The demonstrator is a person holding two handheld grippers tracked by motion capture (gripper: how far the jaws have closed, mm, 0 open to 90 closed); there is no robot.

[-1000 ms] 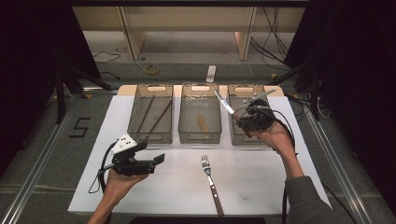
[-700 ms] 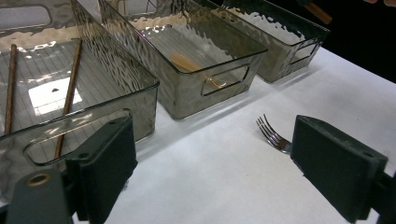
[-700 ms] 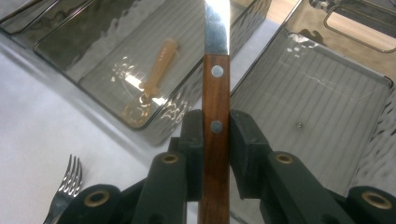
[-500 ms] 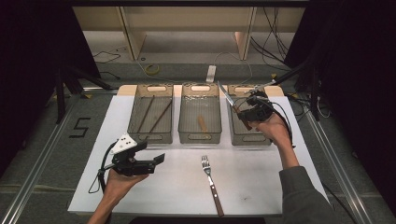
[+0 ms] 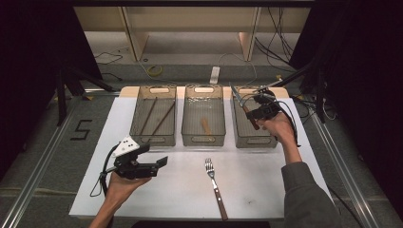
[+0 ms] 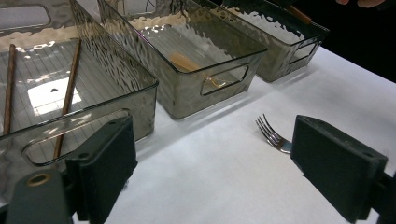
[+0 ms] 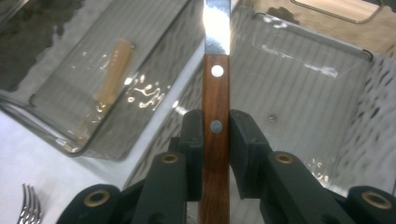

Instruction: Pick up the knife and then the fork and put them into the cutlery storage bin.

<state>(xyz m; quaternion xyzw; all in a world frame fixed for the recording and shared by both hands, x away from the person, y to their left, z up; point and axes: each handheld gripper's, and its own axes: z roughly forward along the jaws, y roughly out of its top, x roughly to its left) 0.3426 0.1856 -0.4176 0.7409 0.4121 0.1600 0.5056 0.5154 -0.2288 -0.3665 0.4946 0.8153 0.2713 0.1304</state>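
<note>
My right gripper (image 5: 254, 110) (image 7: 215, 135) is shut on a knife (image 5: 243, 109) (image 7: 215, 88) with a brown wooden handle, held above the right-hand clear bin (image 5: 271, 137) (image 7: 327, 93), blade pointing away to the back left. A fork (image 5: 215, 186) (image 6: 272, 135) (image 7: 29, 210) with a wooden handle lies on the white table near the front middle. My left gripper (image 5: 159, 164) (image 6: 215, 172) is open low over the table at the front left, its jaws pointing right toward the fork.
Three clear bins stand in a row at the back. The left bin (image 5: 137, 124) (image 6: 93, 107) holds two chopsticks (image 5: 157, 117) (image 6: 67, 93). The middle bin (image 5: 190, 133) (image 6: 224, 60) holds a small wooden utensil (image 5: 206, 126) (image 7: 109, 74). White table (image 5: 266, 190) lies open around the fork.
My right gripper has carried the knife a little farther back and left over the right bin. The left gripper and the fork have stayed put.
</note>
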